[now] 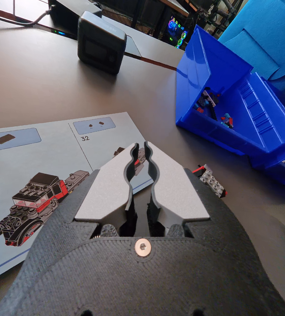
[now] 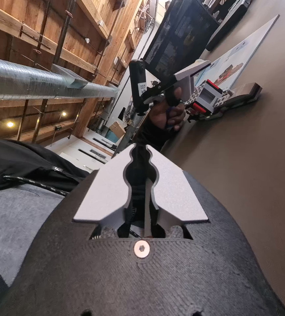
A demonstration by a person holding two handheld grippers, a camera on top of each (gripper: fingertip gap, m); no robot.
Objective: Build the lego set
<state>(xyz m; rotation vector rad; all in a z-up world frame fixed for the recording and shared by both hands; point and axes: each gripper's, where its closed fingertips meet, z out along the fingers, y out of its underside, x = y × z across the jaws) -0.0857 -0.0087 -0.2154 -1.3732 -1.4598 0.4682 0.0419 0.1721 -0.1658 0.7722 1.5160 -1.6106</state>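
Grey tabletop [image 1: 35,82]: instruction booklet [image 1: 56,153] at 9 o'clock, blue bin [image 1: 241,136] of loose bricks [image 1: 206,102] at 2. Left gripper [image 1: 141,145] nearly closed, empty. Right view alone: timber ceiling [image 2: 35,25], duct [image 2: 27,82], lego model [image 2: 208,97] at 1 o'clock; right gripper [image 2: 141,147] slightly parted, empty.

Partly built lego model [image 2: 210,97], grey with red and black bricks, resting on table beside open instruction booklet [image 1: 41,153]; loose pieces [image 1: 211,109], perhaps a dozen, in blue bin [image 1: 198,68].
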